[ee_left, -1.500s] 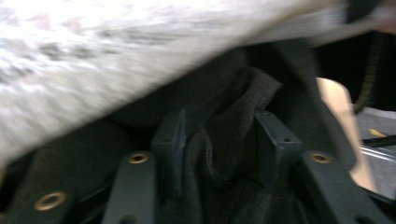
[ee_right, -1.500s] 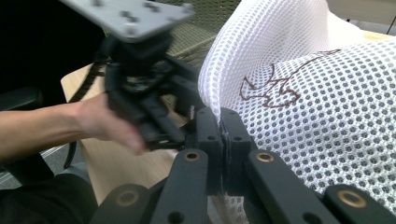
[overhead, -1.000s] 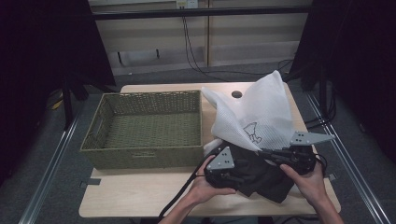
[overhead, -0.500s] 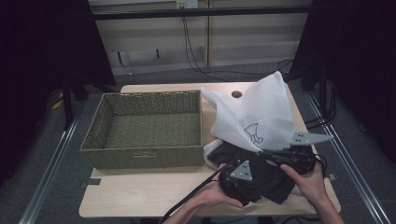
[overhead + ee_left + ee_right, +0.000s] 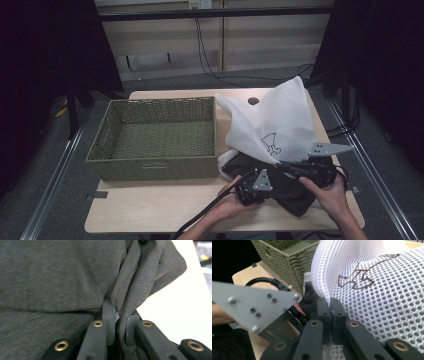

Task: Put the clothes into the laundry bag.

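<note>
1. The fingers of the left gripper are clenched on a fold of the dark garment; those of the right gripper are clenched on the edge of the white mesh bag.
2. The garment is seen at the near right of the bench, partly under the mesh bag, which is held up in a peak by the right gripper.
3. Compared with a second ago, the left gripper has been moved rightward, from the garment's left edge to its middle, and closed on the cloth.
4. The green wicker basket stands empty at the left.
5. With both items gripped, it is judged that the garment is about to be fed into the bag, or drawn out of it.
</note>
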### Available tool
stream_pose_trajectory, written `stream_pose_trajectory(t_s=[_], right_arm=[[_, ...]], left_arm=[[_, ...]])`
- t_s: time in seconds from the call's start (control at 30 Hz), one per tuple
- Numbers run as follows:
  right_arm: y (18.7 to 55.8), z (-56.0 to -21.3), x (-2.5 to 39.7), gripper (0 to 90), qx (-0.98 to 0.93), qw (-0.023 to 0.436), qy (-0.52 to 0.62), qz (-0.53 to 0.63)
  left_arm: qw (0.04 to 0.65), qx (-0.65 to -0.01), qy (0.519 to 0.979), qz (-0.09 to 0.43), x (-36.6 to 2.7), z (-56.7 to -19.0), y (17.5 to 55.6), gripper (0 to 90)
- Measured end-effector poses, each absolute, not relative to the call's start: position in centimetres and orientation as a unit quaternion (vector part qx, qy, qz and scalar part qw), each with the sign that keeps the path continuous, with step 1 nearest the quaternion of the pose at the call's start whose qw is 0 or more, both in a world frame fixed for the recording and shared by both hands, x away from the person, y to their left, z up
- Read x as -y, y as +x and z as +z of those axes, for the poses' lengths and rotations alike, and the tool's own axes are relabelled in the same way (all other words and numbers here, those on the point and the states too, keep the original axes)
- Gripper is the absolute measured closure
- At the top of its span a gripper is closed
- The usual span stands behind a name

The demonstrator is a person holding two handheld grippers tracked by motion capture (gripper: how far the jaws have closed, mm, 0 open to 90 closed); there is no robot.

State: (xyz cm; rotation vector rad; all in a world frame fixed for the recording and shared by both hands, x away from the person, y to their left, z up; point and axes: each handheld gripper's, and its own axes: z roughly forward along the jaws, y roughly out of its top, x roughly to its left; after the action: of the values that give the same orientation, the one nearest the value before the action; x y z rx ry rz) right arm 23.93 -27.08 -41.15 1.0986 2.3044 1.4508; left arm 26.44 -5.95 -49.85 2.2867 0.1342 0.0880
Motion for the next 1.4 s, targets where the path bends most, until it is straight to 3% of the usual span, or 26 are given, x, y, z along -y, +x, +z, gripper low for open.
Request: stream_pose_trajectory(t_s=[0.23,0.43,0.63,0.77,1.07,1.2,1.4], right_arm=[[23.8,-39.6,27.1,88.7,-0.776,0.113,0.363,0.504],[23.4,-36.3,26.5,88.8,-0.772,0.131,0.336,0.523],[22.5,-30.8,25.7,88.8,-0.768,0.177,0.297,0.539],[21.6,-28.8,25.2,88.8,-0.765,0.19,0.28,0.549],[21.2,-34.1,26.9,88.7,-0.767,0.14,0.327,0.535],[21.1,-37.7,27.3,88.2,-0.774,0.103,0.349,0.519],[21.5,-41.6,26.6,86.6,-0.795,0.087,0.357,0.483]], left_arm=[[0.479,-0.106,0.872,-0.004,5.7,-47.8,27.9,84.7],[0.53,-0.133,0.838,-0.006,5.9,-44.4,29.2,84.9],[0.581,-0.13,0.803,0.024,6.1,-38.6,29.3,84.9],[0.586,-0.129,0.798,0.061,6.4,-37.4,29.4,84.9],[0.534,-0.163,0.828,0.054,5.5,-43.5,30.4,84.2],[0.529,-0.17,0.83,0.048,5.0,-44.6,30.3,83.3],[0.518,-0.164,0.837,0.054,4.7,-45.9,29.9,80.6]])
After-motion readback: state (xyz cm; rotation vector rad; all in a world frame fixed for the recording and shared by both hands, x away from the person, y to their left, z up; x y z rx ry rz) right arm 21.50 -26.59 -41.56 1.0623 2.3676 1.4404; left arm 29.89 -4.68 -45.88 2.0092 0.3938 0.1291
